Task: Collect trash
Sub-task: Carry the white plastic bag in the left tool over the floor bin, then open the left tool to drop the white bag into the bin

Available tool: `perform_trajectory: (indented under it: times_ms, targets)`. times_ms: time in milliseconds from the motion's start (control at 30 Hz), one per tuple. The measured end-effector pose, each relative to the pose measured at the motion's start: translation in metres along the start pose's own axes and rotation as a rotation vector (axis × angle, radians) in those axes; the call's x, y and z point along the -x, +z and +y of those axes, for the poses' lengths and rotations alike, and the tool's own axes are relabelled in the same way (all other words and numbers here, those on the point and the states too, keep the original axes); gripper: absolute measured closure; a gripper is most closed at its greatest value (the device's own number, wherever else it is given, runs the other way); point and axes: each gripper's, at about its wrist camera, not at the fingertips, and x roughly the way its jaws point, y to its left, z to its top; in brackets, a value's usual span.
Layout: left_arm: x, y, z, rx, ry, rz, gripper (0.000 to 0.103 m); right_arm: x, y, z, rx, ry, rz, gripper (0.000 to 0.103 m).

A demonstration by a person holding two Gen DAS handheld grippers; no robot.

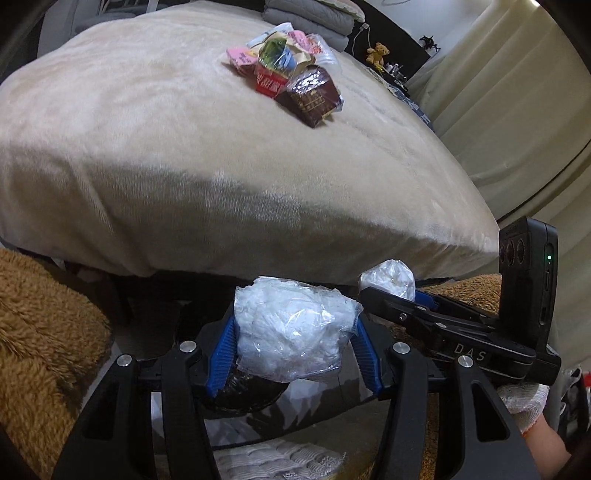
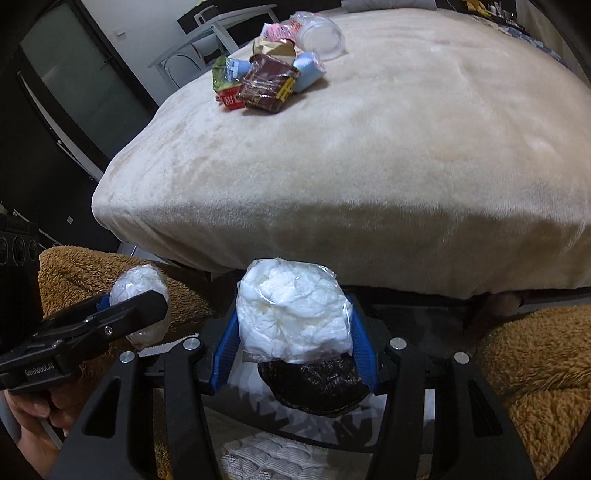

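- Bed [image 1: 184, 147] under cream plush blanket; brown fleece rug [image 2: 535, 354] below.
- Wrapper pile [image 1: 288, 74] sits mid-bed, clear jar [image 2: 321, 35] beside it.
- Left gripper [image 1: 295, 339] and right gripper [image 2: 295, 332] each clamp a white plastic-wrapped wad [image 1: 291, 325].

Cream-blanketed bed [image 1: 184, 147], pale curtains [image 1: 517, 122], brown shaggy rug [image 2: 535, 350].
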Motion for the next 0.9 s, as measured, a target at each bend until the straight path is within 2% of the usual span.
perform_trajectory:
  times_ms: [467, 633, 800, 867, 900]
  targets:
    - [-0.049, -0.012, 0.021, 0.129, 0.026, 0.219, 0.049, -0.036, -0.004, -0.024, -0.141, 0.001, 0.164, 0.048]
    - [-0.055, -0.015, 0.022, 0.125, 0.038, 0.249, 0.049, -0.044, -0.005, -0.032, -0.195, 0.019, 0.199, 0.048]
    - [-0.055, -0.016, 0.022, 0.123, 0.03, 0.25, 0.048, -0.043, -0.007, -0.035, -0.212, 0.034, 0.194, 0.046]
    - [-0.055, -0.016, 0.024, 0.13, 0.02, 0.245, 0.035, -0.041, -0.007, -0.038, -0.233, 0.042, 0.19, 0.031]
    - [-0.054, -0.016, 0.025, 0.141, 0.015, 0.241, 0.026, -0.041, -0.006, -0.04, -0.244, 0.043, 0.19, 0.031]
